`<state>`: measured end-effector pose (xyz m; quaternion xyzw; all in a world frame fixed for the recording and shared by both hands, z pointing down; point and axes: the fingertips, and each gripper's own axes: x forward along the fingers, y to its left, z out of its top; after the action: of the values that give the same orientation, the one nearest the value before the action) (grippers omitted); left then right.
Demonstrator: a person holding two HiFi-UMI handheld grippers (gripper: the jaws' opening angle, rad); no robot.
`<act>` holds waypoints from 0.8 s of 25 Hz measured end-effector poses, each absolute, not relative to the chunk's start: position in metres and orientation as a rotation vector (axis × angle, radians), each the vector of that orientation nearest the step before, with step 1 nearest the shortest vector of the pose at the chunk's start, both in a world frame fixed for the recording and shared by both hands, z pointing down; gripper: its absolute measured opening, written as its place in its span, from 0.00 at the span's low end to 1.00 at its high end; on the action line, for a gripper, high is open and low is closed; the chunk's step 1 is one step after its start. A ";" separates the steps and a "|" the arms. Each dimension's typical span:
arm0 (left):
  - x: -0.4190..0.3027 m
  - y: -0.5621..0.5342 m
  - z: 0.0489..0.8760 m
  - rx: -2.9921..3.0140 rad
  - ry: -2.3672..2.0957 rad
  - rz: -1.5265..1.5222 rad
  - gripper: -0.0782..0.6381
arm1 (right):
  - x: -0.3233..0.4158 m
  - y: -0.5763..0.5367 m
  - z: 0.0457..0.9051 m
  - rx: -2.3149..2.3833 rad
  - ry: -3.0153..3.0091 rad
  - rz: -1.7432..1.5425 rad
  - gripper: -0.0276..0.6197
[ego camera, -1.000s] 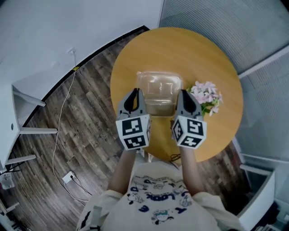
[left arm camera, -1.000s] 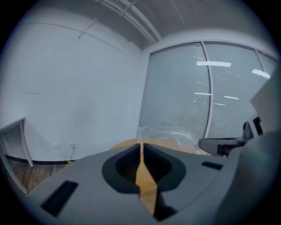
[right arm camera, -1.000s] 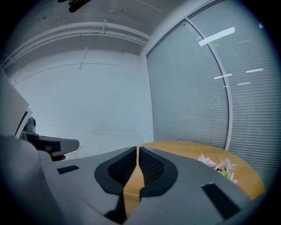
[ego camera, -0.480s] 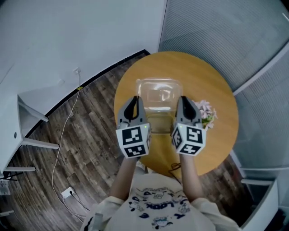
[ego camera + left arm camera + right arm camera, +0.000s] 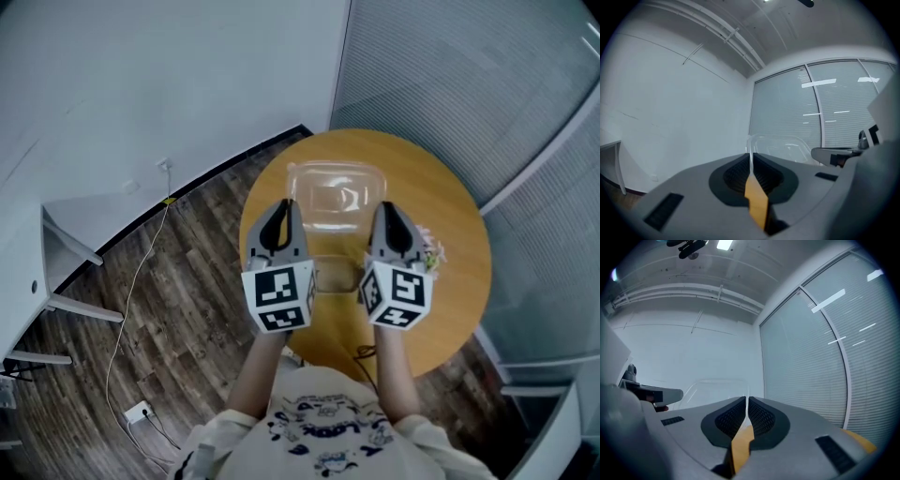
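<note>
My clear plastic box [image 5: 335, 192] spans between left tongs [image 5: 280, 211] and right tongs [image 5: 385, 214], its thin side rims pinched.

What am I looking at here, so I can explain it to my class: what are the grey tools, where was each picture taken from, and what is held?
No robot here: a person holds a two-jaw gripper in each hand. The head view comes from a camera on the person's head, looking steeply down on the left gripper and right gripper, each bearing a cube with square markers. The two gripper views come from cameras riding on the grippers, looking along their jaws. Below stands a round wooden table with pink flowers on it. Each gripper's jaws are closed on a thin side edge of a clear plastic container, held between them.
</note>
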<state>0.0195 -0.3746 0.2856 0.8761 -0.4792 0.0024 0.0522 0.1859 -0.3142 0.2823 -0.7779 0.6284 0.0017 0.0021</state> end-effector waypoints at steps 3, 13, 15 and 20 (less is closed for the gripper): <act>0.019 -0.375 0.279 2.673 -1.459 -0.007 0.14 | 0.185 -0.315 0.275 -2.439 1.961 0.024 0.07; 0.015 -0.371 0.267 2.700 -1.464 -0.036 0.14 | 0.181 -0.307 0.264 -2.424 1.946 0.062 0.07; 0.014 -0.369 0.265 2.702 -1.465 -0.038 0.14 | 0.180 -0.306 0.263 -2.422 1.947 0.062 0.07; 0.014 -0.366 0.262 2.707 -1.463 -0.045 0.14 | 0.179 -0.304 0.262 -2.418 1.952 0.057 0.07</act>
<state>0.0138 -0.3664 0.2621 0.8792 -0.4751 -0.0146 0.0323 0.1785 -0.3045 0.2617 -0.7778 0.6280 0.0184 0.0170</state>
